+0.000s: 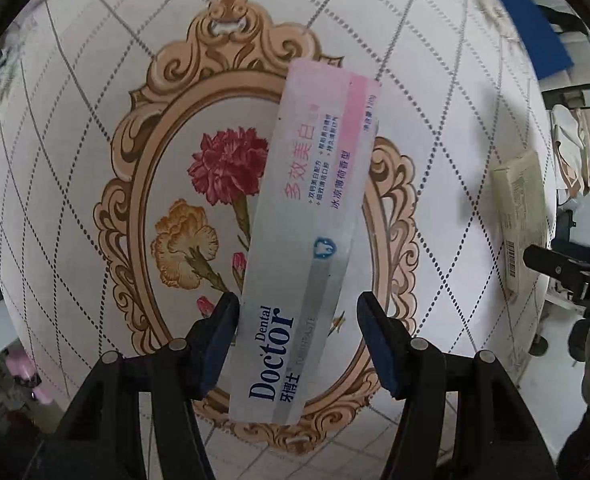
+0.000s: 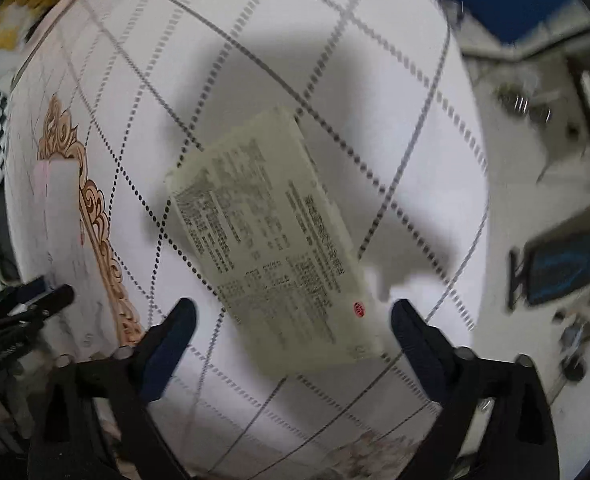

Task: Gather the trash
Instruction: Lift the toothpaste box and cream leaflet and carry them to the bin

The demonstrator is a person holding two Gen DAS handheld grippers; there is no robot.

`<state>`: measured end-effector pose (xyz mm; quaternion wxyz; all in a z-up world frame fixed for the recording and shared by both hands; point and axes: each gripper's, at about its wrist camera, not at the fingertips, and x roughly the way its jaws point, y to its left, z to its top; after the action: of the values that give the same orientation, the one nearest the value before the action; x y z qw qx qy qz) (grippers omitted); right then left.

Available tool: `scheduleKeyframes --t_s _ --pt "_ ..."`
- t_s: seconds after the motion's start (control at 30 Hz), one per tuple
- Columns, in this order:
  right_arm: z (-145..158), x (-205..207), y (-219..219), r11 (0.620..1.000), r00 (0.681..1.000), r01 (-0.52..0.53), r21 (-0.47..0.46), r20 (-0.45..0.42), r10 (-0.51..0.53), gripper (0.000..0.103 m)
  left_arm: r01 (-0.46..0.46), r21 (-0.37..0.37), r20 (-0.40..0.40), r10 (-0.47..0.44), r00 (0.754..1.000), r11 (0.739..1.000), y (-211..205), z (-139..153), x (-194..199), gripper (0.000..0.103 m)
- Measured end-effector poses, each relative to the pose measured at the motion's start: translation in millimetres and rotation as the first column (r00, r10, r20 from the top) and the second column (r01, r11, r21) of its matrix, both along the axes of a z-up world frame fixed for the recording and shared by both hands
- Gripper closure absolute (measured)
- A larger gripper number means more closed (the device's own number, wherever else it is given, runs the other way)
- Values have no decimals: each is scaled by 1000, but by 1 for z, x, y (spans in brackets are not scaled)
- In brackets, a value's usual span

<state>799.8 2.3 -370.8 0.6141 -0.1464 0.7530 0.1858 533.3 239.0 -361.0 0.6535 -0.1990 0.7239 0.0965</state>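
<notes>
A white "Dental Doctor" toothpaste box lies flat on the patterned tablecloth, over a printed flower frame. My left gripper is open, its jaws straddling the box's near end without closing on it. A pale yellow box with small black print lies on the same cloth; my right gripper is open with its jaws on either side of the box's near end. The yellow box also shows at the right edge of the left wrist view, and the toothpaste box at the left of the right wrist view.
The table edge curves off to the right, with floor and furniture beyond. The right gripper's body shows at the far right of the left wrist view. A blue panel stands past the table's far edge.
</notes>
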Motion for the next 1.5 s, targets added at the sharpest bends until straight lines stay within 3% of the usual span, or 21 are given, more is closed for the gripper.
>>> scheduleKeyframes --t_s 0.1,0.17,0.23,0.3,0.33,0.37,0.4,0.5,0.6,0.7,0.8,0.97,1.07,1.17,1.33,1.5 --pt "2 -12 18 993 990 -109 -38 90 112 2 103 119 14 -105 994 988 -18 -2 4 45" --pt "2 -22 31 984 976 -164 -70 134 172 2 185 244 3 -191 982 952 -38 -3 11 45" --pt "-1 -26 37 976 963 -196 -95 171 210 2 217 305 7 -230 973 927 -50 -5 16 45" --pt "-5 -28 39 976 959 -194 -97 188 210 2 172 290 27 -188 982 941 -53 -5 17 47" --pt "-6 -28 37 982 963 -169 -90 198 184 7 130 280 46 -148 988 951 -52 -3 15 55" --pt "-7 -28 33 987 968 -142 -78 199 155 19 79 262 66 -100 993 962 -50 1 11 58" --pt "-5 -28 30 991 970 -114 -71 207 126 22 24 228 77 -42 996 973 -45 3 7 58" --pt "-8 -23 11 1000 988 -1 -19 154 4 23 -131 118 91 121 988 984 -39 5 -13 58" --pt "-12 -23 -4 995 993 102 20 65 -103 23 -203 58 95 197 976 977 -41 0 -24 58" --pt "-15 -25 -1 998 997 58 7 55 -59 21 -201 91 96 192 977 975 -43 -4 -20 58" --pt "-15 -32 5 1000 995 10 -7 99 -9 15 -165 180 108 148 983 970 -56 -7 -8 58" --pt "-20 -58 16 998 987 -28 -51 154 35 15 -135 242 116 110 987 961 -69 -13 25 59" --pt "-23 -67 18 996 978 -42 -78 199 56 16 -120 276 129 87 988 954 -72 -13 25 60" --pt "-16 -90 20 997 971 -42 -63 231 55 28 -116 297 144 76 987 948 -81 -5 7 60" --pt "-4 -117 14 999 963 -29 -40 265 39 28 -135 309 202 74 977 941 -89 27 -28 61" --pt "41 -143 -11 999 937 -30 30 350 18 28 -166 311 288 74 955 936 -107 73 -72 61"
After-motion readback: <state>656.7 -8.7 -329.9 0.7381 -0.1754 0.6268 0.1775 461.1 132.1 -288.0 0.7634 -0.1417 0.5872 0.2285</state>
